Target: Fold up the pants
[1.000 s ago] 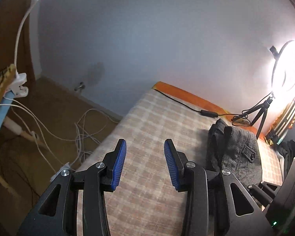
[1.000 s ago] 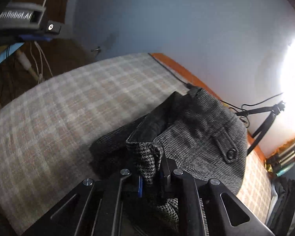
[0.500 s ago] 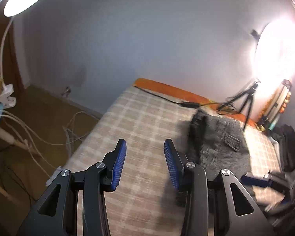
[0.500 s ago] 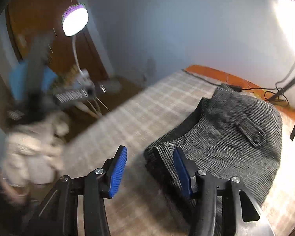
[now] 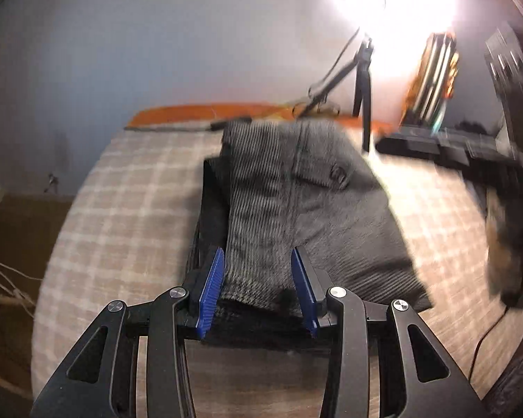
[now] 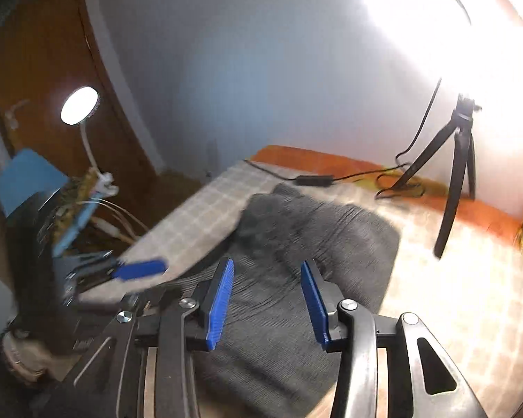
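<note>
The grey checked pants [image 5: 296,209] lie folded in a compact stack on the plaid bedspread [image 5: 129,216], button pocket facing up. My left gripper [image 5: 258,289] is open, its blue pads either side of the stack's near edge, holding nothing. In the right wrist view the pants [image 6: 296,250] lie under my right gripper [image 6: 268,299], which is open and empty above them. The left gripper [image 6: 139,268] shows blurred at the left of that view, and the right gripper [image 5: 470,153] shows blurred at the right of the left wrist view.
A black tripod [image 6: 453,174] with a bright ring light and its cable [image 6: 313,179] stands at the far side of the bed. An orange bed edge [image 5: 209,109] runs along the wall. A clip lamp [image 6: 80,106], wooden door and white cables [image 5: 3,289] are off the left side.
The right gripper opened and let go of the pants a second ago, then pulled back. The left gripper swung right and now sits at the folded stack's near edge.
</note>
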A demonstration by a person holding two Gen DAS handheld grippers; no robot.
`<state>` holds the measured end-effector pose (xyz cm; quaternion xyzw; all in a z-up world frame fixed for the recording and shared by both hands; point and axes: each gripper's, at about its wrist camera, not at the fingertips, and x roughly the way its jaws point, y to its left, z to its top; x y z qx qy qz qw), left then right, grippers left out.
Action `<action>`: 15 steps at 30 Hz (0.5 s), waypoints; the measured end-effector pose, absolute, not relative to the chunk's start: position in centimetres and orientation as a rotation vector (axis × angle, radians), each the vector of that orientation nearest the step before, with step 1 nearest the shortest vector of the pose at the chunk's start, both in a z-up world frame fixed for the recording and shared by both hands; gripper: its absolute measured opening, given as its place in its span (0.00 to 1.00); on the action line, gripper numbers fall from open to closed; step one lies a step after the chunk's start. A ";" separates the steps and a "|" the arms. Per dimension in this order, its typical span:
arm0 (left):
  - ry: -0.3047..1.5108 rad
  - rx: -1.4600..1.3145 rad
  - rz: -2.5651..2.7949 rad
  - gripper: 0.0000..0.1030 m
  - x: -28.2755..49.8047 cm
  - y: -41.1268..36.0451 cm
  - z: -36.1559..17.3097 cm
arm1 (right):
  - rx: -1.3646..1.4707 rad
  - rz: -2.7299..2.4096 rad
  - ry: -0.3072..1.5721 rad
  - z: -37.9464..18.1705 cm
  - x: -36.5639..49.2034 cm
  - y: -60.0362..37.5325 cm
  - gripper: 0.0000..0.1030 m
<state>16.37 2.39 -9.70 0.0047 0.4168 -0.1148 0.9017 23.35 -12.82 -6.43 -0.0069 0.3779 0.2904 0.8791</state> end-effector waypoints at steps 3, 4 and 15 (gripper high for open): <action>0.910 0.022 -0.205 0.38 16.9 3.2 -11.2 | -0.031 0.582 0.809 -7.4 26.4 -12.6 0.40; 0.924 0.020 -0.195 0.38 17.0 3.5 -11.6 | -0.037 0.575 0.820 -7.7 27.2 -12.6 0.40; 0.962 0.018 -0.210 0.44 16.8 4.7 -13.2 | 0.000 0.497 0.926 -13.3 34.4 -12.8 0.35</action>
